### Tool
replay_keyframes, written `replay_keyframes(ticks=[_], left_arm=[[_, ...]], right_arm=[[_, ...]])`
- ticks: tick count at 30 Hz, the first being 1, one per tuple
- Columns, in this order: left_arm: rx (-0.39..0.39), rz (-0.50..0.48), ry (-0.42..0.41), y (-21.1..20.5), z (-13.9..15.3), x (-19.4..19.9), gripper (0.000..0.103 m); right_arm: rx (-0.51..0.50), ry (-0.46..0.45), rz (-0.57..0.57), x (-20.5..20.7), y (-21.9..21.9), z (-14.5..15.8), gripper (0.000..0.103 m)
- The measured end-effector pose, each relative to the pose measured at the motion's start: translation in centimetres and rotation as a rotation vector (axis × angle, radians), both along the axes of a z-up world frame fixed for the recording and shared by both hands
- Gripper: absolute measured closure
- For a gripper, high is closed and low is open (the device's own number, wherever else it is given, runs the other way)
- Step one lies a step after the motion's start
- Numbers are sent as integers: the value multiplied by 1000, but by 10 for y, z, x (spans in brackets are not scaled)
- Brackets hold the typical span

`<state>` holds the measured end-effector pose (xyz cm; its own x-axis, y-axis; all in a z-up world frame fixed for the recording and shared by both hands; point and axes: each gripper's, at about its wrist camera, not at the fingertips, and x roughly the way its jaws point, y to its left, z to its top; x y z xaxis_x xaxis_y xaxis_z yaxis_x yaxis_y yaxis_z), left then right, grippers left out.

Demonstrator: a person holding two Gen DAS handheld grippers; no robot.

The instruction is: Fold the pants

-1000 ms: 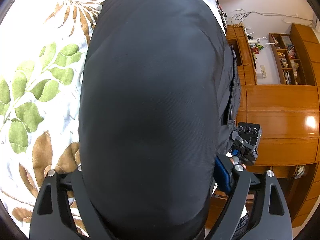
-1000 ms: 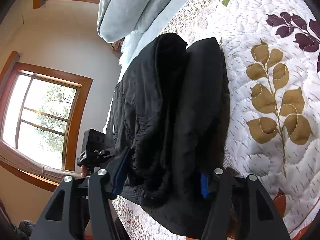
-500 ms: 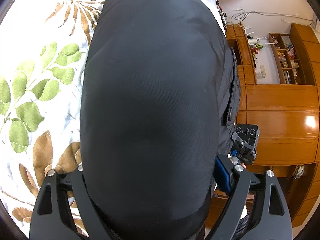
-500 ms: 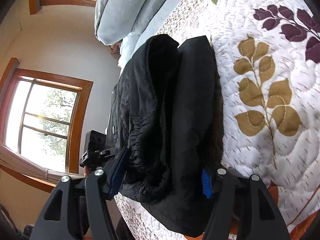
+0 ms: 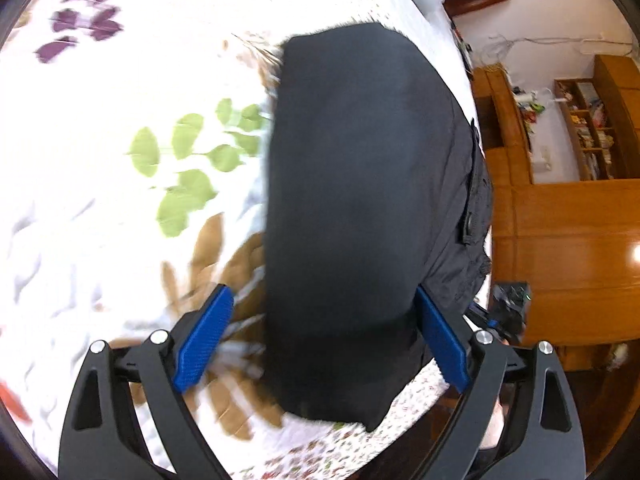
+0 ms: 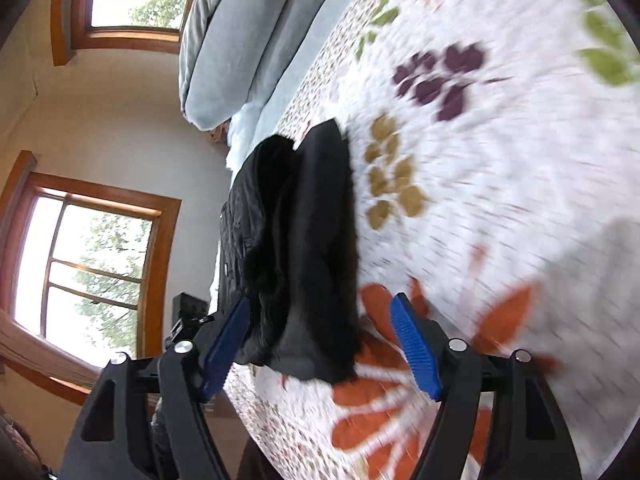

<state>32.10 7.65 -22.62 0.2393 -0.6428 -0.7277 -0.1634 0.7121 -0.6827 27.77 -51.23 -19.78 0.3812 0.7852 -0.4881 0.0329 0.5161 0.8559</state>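
Both grippers stand released: the left gripper (image 5: 320,336) straddles the near end of the folded pants (image 5: 356,200) on the bed (image 5: 100,200), their long axis running straight ahead, while the right gripper (image 6: 320,344) faces them slightly left.

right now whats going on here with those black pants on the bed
A person is folding black pants on a flowered quilt, holding tongs in each hand. The pants lie in a folded bundle near the quilt's edge. The left tongs and the right tongs both stand open, each with its blue pads on either side of the bundle's near end and gripping nothing. Both views are blurred with motion, so whether the pads touch the cloth is hard to tell.
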Motion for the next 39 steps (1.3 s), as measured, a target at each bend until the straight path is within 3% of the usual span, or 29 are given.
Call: replay_keyframes(ticks=[6, 8, 12, 18, 23, 27, 31, 39], left_arm=[[204, 58, -75, 10, 35, -35, 12], [239, 80, -97, 13, 43, -48, 12], [317, 174, -130, 21, 60, -85, 12], [465, 200, -225, 8, 89, -123, 11], [468, 178, -299, -22, 117, -134, 10], [472, 156, -360, -51, 134, -139, 3], [490, 112, -401, -74, 146, -147, 3], [525, 79, -474, -99, 172, -167, 3]], right_arm=[[-96, -34, -85, -44, -30, 25, 19], [-147, -49, -116, -62, -36, 37, 19], [-333, -77, -165, -95, -34, 65, 11], [-609, -164, -180, -124, 1, 115, 4], [-796, -256, -157, -128, 57, 149, 4], [-840, -331, -130, -132, 99, 169, 4], [-870, -391, -114, -141, 134, 185, 3], [-824, -402, -141, -160, 156, 197, 3]])
